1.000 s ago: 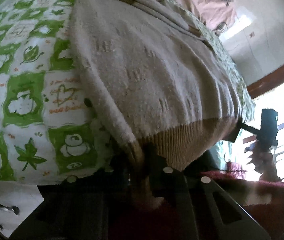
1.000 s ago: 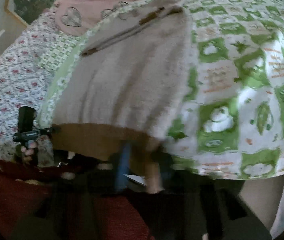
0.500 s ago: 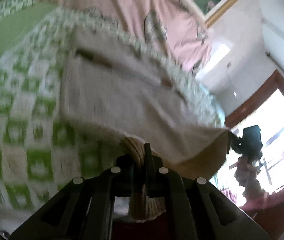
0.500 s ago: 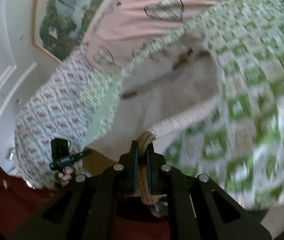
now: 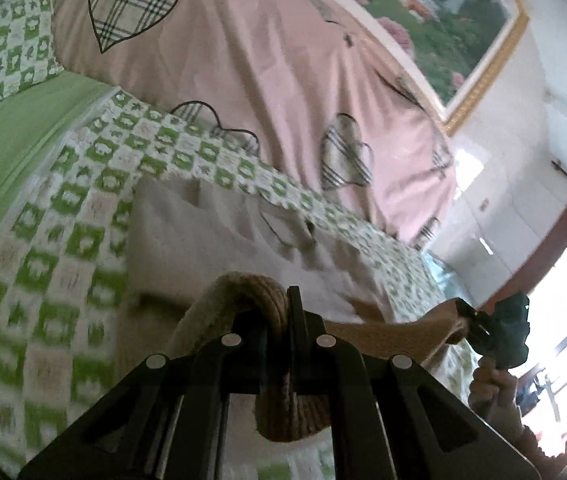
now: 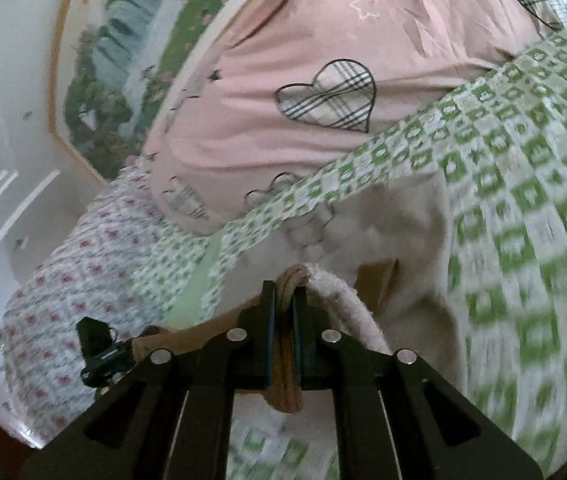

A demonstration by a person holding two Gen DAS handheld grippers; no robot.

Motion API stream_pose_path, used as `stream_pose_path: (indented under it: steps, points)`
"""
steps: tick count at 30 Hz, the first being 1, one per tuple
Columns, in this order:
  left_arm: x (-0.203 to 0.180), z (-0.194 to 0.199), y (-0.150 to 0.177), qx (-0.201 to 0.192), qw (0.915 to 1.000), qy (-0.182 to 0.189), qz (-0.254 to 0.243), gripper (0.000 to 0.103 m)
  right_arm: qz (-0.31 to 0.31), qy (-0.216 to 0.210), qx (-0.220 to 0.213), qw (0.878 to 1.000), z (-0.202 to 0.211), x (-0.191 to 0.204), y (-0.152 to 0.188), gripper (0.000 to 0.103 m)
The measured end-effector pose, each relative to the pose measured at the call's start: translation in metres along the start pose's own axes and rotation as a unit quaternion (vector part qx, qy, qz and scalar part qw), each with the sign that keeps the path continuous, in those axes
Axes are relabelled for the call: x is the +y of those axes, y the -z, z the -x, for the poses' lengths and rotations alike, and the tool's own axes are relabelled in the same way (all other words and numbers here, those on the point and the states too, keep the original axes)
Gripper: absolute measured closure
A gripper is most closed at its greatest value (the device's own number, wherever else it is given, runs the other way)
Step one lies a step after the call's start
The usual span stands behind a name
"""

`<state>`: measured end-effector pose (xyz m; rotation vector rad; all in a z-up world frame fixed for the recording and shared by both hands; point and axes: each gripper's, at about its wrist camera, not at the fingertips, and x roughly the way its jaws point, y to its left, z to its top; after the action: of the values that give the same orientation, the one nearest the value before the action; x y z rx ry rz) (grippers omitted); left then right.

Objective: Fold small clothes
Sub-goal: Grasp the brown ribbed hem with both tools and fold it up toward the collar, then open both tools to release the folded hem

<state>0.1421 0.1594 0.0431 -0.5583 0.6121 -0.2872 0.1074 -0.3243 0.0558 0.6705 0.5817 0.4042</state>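
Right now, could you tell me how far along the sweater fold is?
Done: both grippers grip the ribbed hem. In hand: left gripper and right gripper hold the sweater hem raised over its body on the green checked bedspread. Left: lay the hem down, release.

No text, label, brand, number or sign can be read in either wrist view. The white squares of the green-and-white checked cotton bedspread [image 5: 63, 240], left of the left fingers and right of the right ones, carry faint orange marks that may be writing (motion blur smears them past reading). Beyond the fingertips, the pink cotton duvet with plaid heart patches [image 6: 323, 96] shows a row of dark marks along its top edge in the left wrist view, too small and cut off to make out.
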Motion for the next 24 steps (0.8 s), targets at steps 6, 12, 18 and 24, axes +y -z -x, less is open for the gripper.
stream_pose_path:
  steps: [6, 12, 18, 24]
  points:
    - [0.027, -0.057, -0.035, 0.002, 0.9996, -0.02, 0.02, 0.098, -0.028, 0.032, -0.002, 0.999, -0.056, -0.034, -0.035, 0.095]
    - [0.055, -0.11, -0.05, 0.024, 0.9979, -0.051, 0.03, 0.097, -0.025, 0.104, 0.018, 0.994, -0.101, -0.057, -0.046, 0.095]
    - [0.081, -0.146, -0.043, 0.068, 0.9935, -0.074, 0.054, 0.091, -0.033, 0.163, 0.048, 0.985, -0.129, -0.078, -0.044, 0.092]
    - [0.07, -0.11, -0.024, 0.067, 0.9944, -0.066, 0.048, 0.06, -0.025, 0.176, 0.022, 0.984, -0.099, -0.066, -0.04, 0.084]
